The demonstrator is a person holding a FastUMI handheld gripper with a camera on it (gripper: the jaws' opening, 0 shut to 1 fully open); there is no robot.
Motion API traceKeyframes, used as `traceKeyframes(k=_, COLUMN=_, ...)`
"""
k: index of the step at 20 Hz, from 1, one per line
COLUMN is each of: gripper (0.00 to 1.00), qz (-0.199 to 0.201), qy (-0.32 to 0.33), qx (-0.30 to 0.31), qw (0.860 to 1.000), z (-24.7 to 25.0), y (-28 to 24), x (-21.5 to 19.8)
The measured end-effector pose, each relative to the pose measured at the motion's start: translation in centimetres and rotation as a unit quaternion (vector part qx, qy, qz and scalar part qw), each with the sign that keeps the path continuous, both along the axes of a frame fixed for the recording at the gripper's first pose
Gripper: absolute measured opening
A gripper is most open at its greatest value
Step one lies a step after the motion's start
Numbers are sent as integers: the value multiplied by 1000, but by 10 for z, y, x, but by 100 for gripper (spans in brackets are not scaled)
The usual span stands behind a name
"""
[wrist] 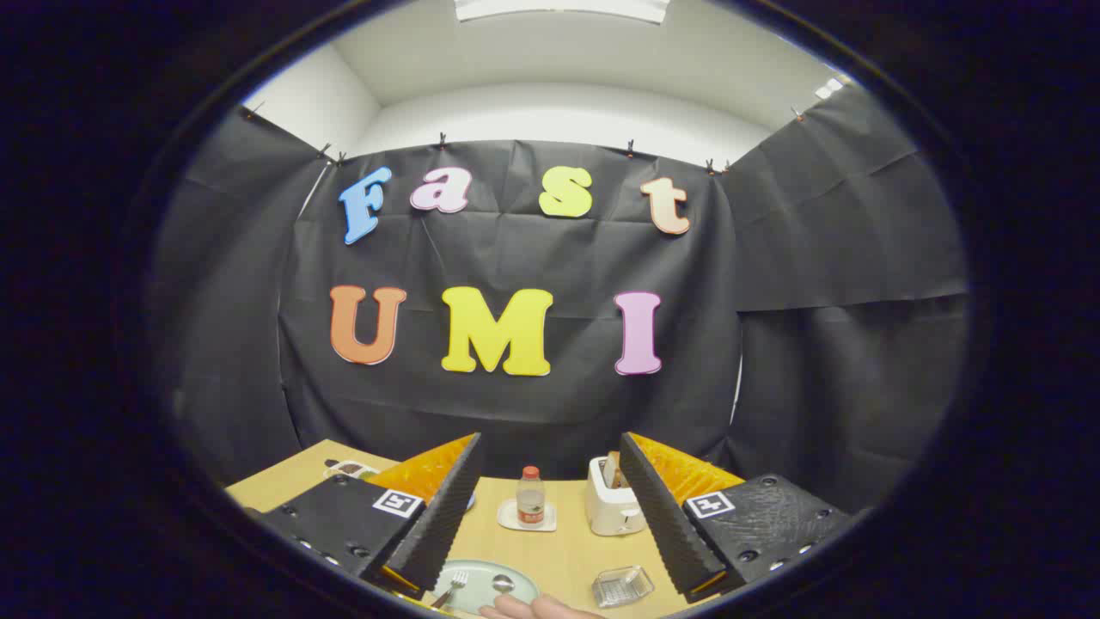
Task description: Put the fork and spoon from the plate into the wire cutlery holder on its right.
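Two black ribbed fingers with orange backs, the fingers [443, 507] of the handheld gripper [547, 456], frame the near foreground; they stand wide apart, gripping nothing, with open air and the tabletop between them. Each finger base carries a small square black-and-white marker.

Below and between the fingers, at the near edge of the light wooden table [567, 554], lies a pale green round plate [518, 590]. On it rest a silver metal fork [453, 586], its tines pointing away from the camera, and just to its right a silver metal spoon [503, 585], of which the bowl is what can be made out. A person's hand [537, 609] reaches in at the plate's near rim, just below the spoon; whether it touches the plate cannot be told.

To the right of the plate, apart from it and close to the right finger, sits a small wire cutlery holder [622, 585], appearing low and rectangular.

Beyond the fingers, farther back on the table, a small clear bottle with a red cap [530, 496] stands upright on a white square coaster [527, 517]. Just right of it stands a white toaster [611, 503], partly hidden by the right finger. Behind the left finger, a small dish [350, 468] is partly visible near the table's far left corner.
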State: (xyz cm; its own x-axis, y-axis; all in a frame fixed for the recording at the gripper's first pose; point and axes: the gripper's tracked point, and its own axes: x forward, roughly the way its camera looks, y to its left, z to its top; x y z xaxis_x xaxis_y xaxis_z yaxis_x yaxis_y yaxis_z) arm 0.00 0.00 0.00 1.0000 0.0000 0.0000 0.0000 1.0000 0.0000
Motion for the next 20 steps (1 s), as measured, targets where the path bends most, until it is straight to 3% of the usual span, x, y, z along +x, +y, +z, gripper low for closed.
traceKeyframes(k=13, gripper=95, qz=12, qy=23, qx=-3, qw=1000, z=-33, y=-25, x=31)
traceKeyframes(k=20, gripper=95, qz=34, qy=113, qx=-3, qw=993, z=-125, y=-3, x=47)
